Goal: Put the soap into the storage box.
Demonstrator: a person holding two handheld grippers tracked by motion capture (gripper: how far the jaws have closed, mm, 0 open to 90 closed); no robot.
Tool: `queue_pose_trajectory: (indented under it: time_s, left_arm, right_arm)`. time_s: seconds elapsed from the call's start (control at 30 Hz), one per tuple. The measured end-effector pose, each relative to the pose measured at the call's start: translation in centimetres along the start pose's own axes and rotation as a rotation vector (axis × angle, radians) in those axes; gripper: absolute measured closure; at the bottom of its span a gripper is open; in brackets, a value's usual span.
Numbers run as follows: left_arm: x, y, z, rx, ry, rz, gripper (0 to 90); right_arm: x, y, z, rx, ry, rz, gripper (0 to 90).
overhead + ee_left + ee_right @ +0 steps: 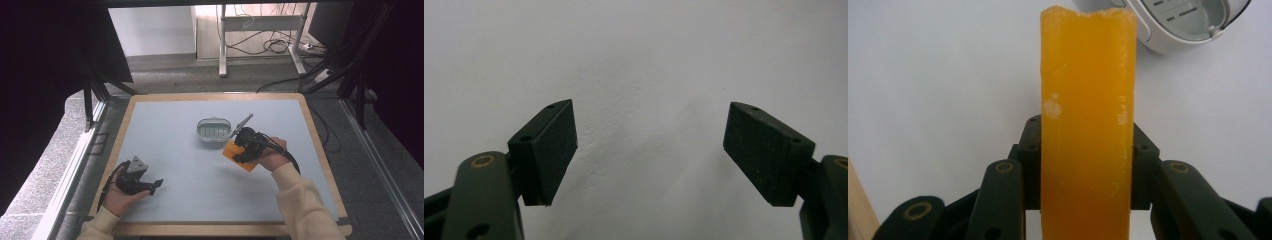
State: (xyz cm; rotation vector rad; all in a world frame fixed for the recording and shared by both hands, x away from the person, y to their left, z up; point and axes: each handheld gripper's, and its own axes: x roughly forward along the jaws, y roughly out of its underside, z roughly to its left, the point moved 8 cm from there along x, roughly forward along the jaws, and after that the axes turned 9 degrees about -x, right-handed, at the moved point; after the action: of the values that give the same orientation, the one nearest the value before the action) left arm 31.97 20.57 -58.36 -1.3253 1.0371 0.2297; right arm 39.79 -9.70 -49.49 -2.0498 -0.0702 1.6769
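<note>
Sponge (1087, 125) clamped in right tool (1087, 175) — beside dish (1188, 20).

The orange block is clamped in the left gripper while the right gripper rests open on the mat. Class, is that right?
No, the sides are swapped. The orange block is clamped in the right gripper, as the right gripper view shows, near the white dish. The left gripper rests open on the mat, its fingers wide apart.

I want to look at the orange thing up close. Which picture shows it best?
The right gripper view: the orange block stands large between the fingers clamped on it. The high view shows it small beside the white dish. The left gripper view shows bare table.
</note>
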Motion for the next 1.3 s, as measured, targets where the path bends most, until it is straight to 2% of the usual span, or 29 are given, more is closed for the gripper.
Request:
queue_pose_trajectory:
  time_s: [0.1, 0.6, 0.83, 1.3]
  left_arm:
    - [0.0, 0.0, 0.0, 0.004, 0.000, 0.004, 21.7]
    - [0.1, 0.1, -0.1, 0.008, 0.002, 0.011, 21.6]
    - [0.1, 0.1, -0.1, 0.007, 0.002, 0.011, 21.5]
    - [0.2, 0.2, -0.1, 0.012, 0.004, 0.018, 21.5]
  right_arm:
    - [0.0, -0.4, -0.4, -0.004, 0.015, 0.008, 62.0]
    - [0.6, -1.7, -2.0, -0.032, 0.001, 0.021, 62.0]
    - [0.7, -2.0, -2.7, -0.045, 0.016, 0.019, 62.0]
    - [0.6, -2.3, -3.9, -0.040, 0.021, 0.020, 62.0]
